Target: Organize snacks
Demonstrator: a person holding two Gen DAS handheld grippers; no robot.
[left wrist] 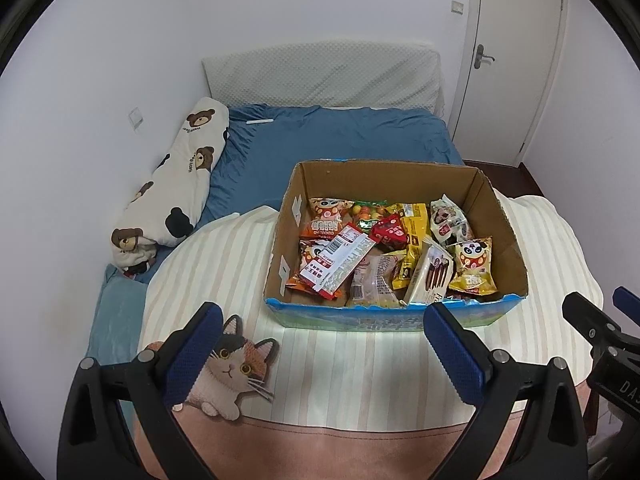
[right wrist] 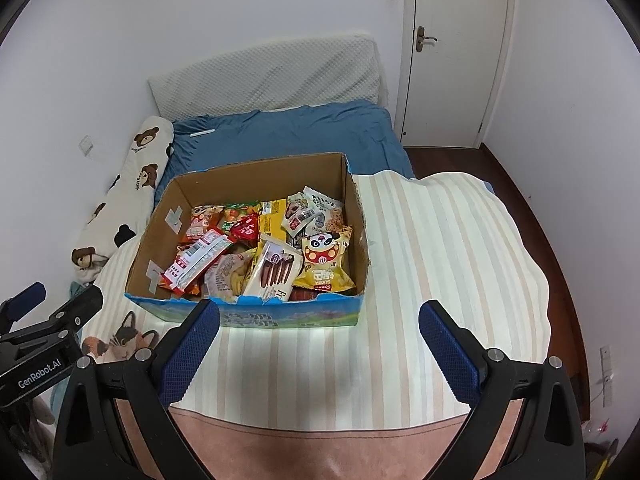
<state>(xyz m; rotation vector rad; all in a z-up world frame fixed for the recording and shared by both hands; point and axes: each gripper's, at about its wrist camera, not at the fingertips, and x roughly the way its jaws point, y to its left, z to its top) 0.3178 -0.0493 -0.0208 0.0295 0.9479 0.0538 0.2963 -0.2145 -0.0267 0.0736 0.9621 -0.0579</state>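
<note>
snacks (left wrist: 384, 248) lie heaped in a cardboard box (left wrist: 500, 216) at twelve o'clock of both grippers. the left gripper (left wrist: 324, 344) and the right gripper (right wrist: 320, 340) hover spread wide, grasping nothing, just short of the box on a striped blanket (right wrist: 440, 260). the packets look light, crinkly and slippery, likely crushable; a pinch on a sealed edge, such as the white-and-red wrapper (left wrist: 340, 260) on top, seems safest.

An open cardboard box (left wrist: 396, 240) full of snack packets sits on a striped blanket (left wrist: 224, 272) with a cat picture (left wrist: 232, 372). The left gripper (left wrist: 320, 344) hovers just before the box's near wall, blue pads spread wide and holding nothing. A bear-print pillow (left wrist: 176, 184) lies along the wall, left of the box.
</note>
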